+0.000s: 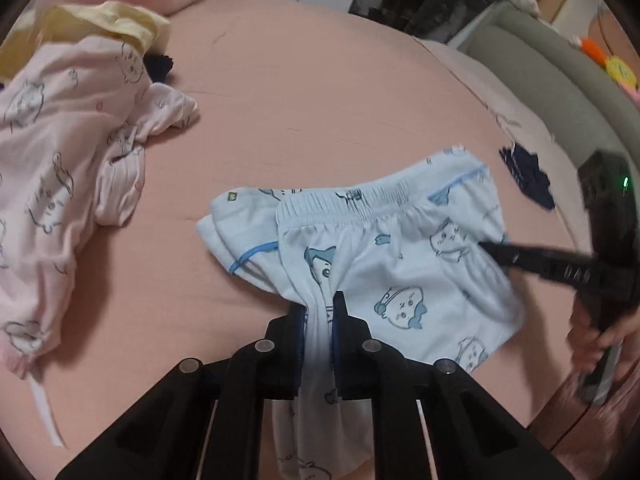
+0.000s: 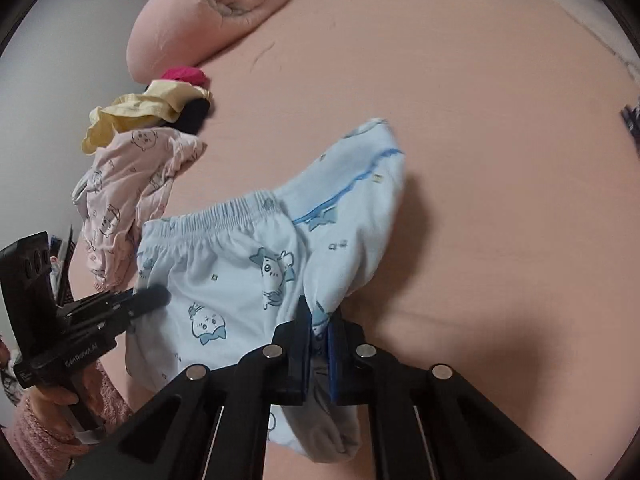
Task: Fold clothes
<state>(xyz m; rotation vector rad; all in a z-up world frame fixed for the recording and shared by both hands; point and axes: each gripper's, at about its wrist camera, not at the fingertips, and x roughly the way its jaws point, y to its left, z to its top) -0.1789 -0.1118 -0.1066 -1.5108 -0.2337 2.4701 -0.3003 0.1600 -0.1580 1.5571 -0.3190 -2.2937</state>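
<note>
Both my jaws pinch the light-blue cartoon-print shorts (image 1: 400,264) on the pink bed (image 1: 312,92): left gripper (image 1: 319,312) and right gripper (image 2: 319,320) each clamp bunched fabric. Beyond the shorts, bare sheet. Lettering on the gripper body is too blurred to read.

We see one bed (image 2: 460,120). On it we count one blue pair of shorts (image 1: 400,264), one pink printed top (image 1: 60,152), one yellow cloth (image 2: 140,114), one bright pink cloth (image 2: 184,75) and one pink blanket (image 2: 208,12). We count two claws, left (image 1: 319,305) and right (image 2: 320,314).
</note>
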